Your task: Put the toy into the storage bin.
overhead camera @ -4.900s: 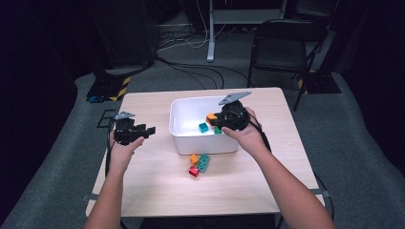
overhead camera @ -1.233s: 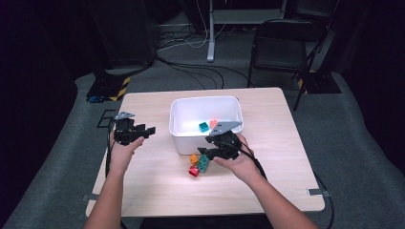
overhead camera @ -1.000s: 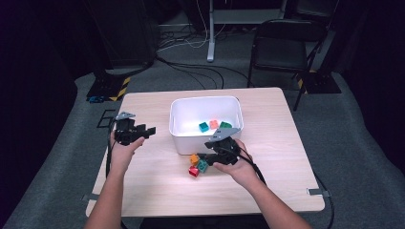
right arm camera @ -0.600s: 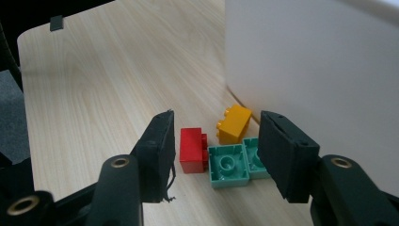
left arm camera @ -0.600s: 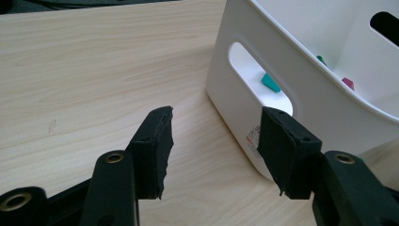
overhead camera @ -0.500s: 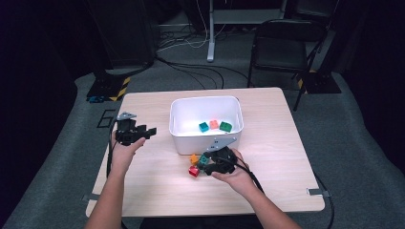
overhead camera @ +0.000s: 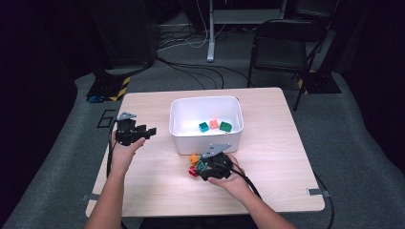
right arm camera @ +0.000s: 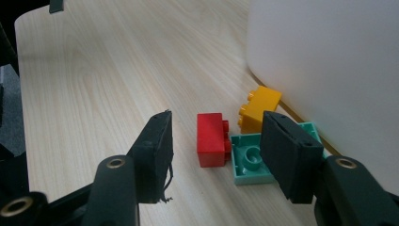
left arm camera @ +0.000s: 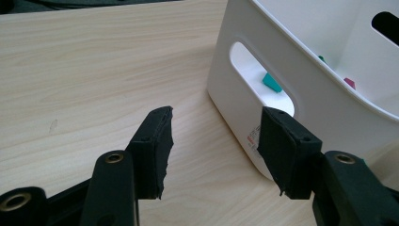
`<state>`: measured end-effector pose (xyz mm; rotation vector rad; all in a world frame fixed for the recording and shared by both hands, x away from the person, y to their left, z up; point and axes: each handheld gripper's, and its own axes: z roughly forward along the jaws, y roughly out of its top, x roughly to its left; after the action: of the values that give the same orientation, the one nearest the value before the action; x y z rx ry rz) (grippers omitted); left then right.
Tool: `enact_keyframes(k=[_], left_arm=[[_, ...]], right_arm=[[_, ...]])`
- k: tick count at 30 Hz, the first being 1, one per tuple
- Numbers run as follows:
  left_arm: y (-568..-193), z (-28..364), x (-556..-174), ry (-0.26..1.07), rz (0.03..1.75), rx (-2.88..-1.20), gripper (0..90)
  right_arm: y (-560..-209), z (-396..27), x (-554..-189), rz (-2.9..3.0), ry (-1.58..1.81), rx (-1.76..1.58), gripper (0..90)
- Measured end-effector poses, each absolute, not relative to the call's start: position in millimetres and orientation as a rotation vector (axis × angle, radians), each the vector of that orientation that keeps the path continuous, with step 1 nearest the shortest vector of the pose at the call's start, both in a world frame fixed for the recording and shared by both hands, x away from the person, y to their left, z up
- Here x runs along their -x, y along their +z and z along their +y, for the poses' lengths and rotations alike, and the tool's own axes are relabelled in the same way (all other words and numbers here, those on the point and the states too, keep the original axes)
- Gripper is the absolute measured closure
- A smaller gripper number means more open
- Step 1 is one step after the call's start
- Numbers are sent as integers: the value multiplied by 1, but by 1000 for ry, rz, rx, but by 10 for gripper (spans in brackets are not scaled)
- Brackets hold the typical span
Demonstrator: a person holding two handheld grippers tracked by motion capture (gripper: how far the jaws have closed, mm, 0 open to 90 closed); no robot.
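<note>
Right gripper view — right gripper (right arm camera: pixel 214 141) fingers have just been opening, spread around the red brick (right arm camera: pixel 210 139), not yet pinching; next, close. Left gripper (left arm camera: pixel 214 141) idle, open.

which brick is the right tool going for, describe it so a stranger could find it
Find the white bin in the middle of the wooden table; three bricks lie just outside its near wall. The right tool, jaws open, straddles the red brick. It is the only red one, lying on its side beside a teal brick and an orange brick.
</note>
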<state>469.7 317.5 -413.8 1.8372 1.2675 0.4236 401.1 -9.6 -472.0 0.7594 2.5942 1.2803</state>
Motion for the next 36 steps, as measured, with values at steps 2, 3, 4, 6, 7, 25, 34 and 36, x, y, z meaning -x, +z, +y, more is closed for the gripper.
enact_keyframes(k=[2,3,4,6,7,25,34,36], left_arm=[[-414,318,-470,424,1267,-1837,446],[-414,318,-470,426,1266,-1837,446],[-414,318,-470,423,1266,-1837,446],[-414,319,-470,420,1270,-1835,446],[-414,319,-470,420,1271,-1835,446],[-416,323,-467,426,1280,-1836,446],[-415,324,-466,425,1284,-1831,446],[-415,324,-466,424,1283,-1832,446]], right_arm=[[-475,-6,-400,2601,1275,-750,441],[-476,-5,-400,2603,1275,-755,441],[-477,-4,-399,2607,1268,-752,441],[-478,-3,-400,2609,1267,-744,441],[-479,-2,-400,2612,1269,-738,441],[-495,17,-402,2659,1210,-663,446],[-499,25,-398,2695,1206,-634,450],[-499,26,-397,2697,1213,-619,450]])
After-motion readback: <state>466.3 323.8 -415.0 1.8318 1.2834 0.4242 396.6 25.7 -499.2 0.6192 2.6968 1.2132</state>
